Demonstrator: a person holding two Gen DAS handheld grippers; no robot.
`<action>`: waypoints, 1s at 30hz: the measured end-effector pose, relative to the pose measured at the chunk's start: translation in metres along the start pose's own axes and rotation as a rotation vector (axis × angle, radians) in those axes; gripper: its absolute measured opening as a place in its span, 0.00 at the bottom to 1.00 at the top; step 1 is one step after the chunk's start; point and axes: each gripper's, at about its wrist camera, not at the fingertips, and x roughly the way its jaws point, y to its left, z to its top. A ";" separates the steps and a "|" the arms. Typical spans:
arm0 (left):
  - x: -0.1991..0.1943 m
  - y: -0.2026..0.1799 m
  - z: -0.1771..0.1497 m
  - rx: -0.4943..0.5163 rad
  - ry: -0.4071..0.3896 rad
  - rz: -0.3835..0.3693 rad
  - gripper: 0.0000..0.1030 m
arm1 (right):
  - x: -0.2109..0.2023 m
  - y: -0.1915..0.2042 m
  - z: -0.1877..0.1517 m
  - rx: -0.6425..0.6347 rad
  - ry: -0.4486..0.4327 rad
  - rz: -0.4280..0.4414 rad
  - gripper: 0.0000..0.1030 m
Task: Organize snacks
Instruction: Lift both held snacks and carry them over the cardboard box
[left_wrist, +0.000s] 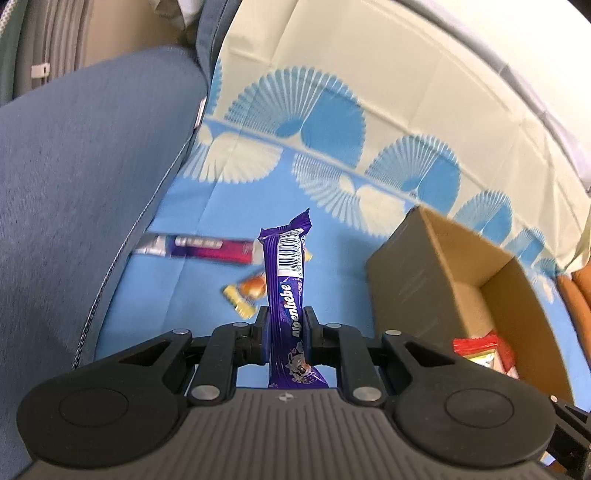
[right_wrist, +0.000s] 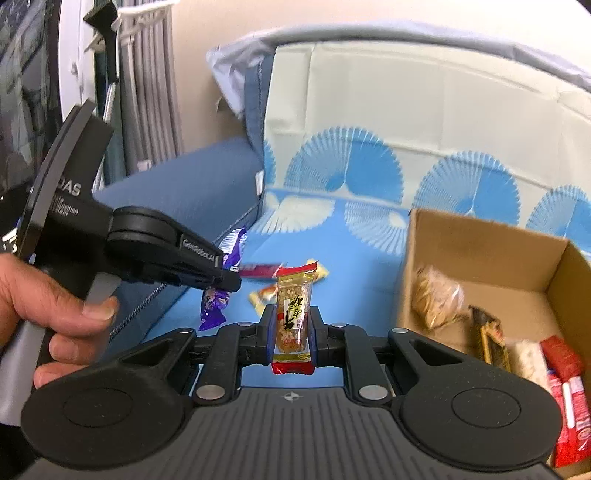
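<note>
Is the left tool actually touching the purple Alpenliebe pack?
Touching. In the left wrist view the left tool has both fingers pressed against the purple Alpenliebe pack, no gap on either side.

purple candy wrapper (left_wrist: 284, 291) | red-gold snack bar (right_wrist: 293, 317) | blue-cream fan-print cloth (left_wrist: 332, 155) | brown box (right_wrist: 480, 258)

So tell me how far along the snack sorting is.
Done: several packets already lie in the cardboard box. In hand: left gripper clamps the purple Alpenliebe stick, right gripper a clear nut bar. Left: a pink-purple stick and yellow-orange candy on the blue cloth.
</note>
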 end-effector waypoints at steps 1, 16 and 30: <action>-0.002 -0.002 0.001 0.001 -0.015 -0.005 0.17 | -0.002 -0.003 0.001 0.005 -0.011 -0.004 0.17; -0.018 -0.035 0.008 0.077 -0.182 -0.118 0.17 | -0.016 -0.046 0.008 0.113 -0.091 -0.081 0.17; -0.015 -0.068 0.007 0.104 -0.233 -0.215 0.17 | -0.029 -0.082 0.010 0.173 -0.122 -0.168 0.17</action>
